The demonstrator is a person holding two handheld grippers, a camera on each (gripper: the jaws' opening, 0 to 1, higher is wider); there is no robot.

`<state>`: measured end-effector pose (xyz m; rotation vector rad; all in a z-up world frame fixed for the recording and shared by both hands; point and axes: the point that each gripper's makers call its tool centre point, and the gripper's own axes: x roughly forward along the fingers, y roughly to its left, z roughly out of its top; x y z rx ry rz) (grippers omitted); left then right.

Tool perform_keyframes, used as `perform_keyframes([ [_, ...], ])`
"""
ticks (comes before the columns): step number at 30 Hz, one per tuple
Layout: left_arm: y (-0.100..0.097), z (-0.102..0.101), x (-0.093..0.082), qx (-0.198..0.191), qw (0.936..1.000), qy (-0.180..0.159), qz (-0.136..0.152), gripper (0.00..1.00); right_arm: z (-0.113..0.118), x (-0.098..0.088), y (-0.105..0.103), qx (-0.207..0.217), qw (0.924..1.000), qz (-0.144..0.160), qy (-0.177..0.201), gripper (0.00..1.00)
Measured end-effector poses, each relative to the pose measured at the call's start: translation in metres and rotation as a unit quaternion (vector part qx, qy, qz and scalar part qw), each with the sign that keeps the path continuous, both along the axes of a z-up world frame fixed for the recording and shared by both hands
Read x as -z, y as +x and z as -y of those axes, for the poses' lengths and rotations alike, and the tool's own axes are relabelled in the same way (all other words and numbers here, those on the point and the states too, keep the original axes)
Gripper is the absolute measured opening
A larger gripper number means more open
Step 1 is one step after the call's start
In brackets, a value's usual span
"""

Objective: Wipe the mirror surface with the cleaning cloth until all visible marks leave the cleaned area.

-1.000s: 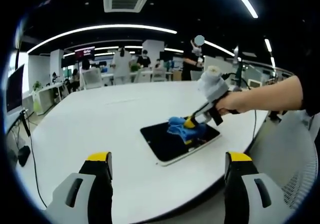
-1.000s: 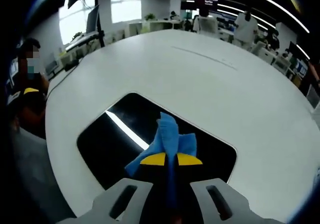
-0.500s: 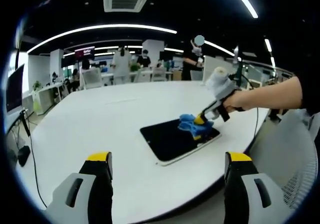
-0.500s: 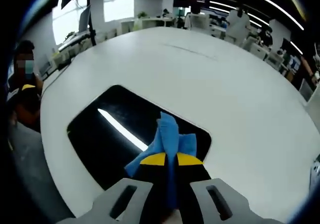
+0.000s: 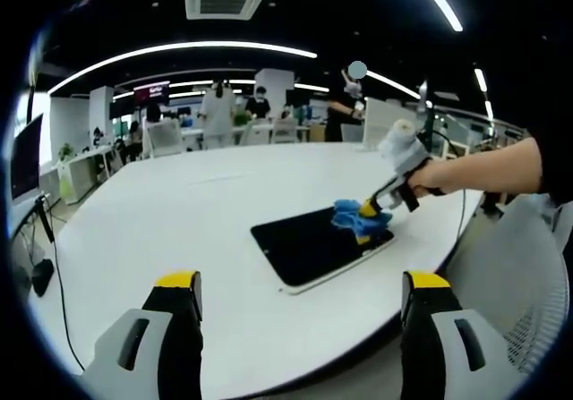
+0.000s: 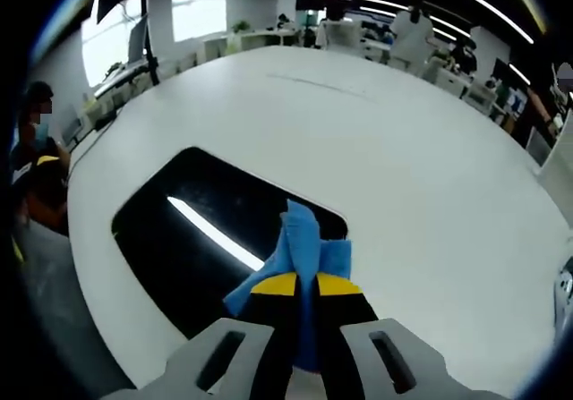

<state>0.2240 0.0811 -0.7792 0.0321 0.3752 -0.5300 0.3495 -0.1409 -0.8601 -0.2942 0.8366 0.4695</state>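
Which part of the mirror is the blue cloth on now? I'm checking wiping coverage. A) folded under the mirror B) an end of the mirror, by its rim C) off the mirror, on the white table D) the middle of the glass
B: the blue cleaning cloth, pinched in the right tongs, sits at one end of the dark rectangular mirror, near its rim.

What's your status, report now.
Right gripper shut on cleaning cloth, cloth down at mirror's corner. Left gripper open, off the table. Nothing in the way.
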Motion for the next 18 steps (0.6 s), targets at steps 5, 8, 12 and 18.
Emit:
perform_keyframes([
  [5, 0.000, 0.000, 0.000, 0.000, 1.0000, 0.000, -0.001, 0.92, 0.000, 0.000, 0.000, 0.005, 1.0000, -0.003, 0.004, 0.00],
  [8, 0.000, 0.000, 0.000, 0.000, 1.0000, 0.000, -0.001, 0.92, 0.000, 0.000, 0.001, 0.007, 1.0000, -0.005, 0.004, 0.00],
  [12, 0.000, 0.000, 0.000, 0.000, 1.0000, 0.000, -0.001, 0.92, 0.000, 0.000, 0.002, 0.006, 1.0000, -0.006, -0.002, 0.00],
  [18, -0.001, 0.001, 0.000, 0.003, 1.0000, 0.000, -0.003, 0.92, 0.006, 0.004, 0.010, 0.012, 0.9999, -0.007, -0.005, 0.00],
])
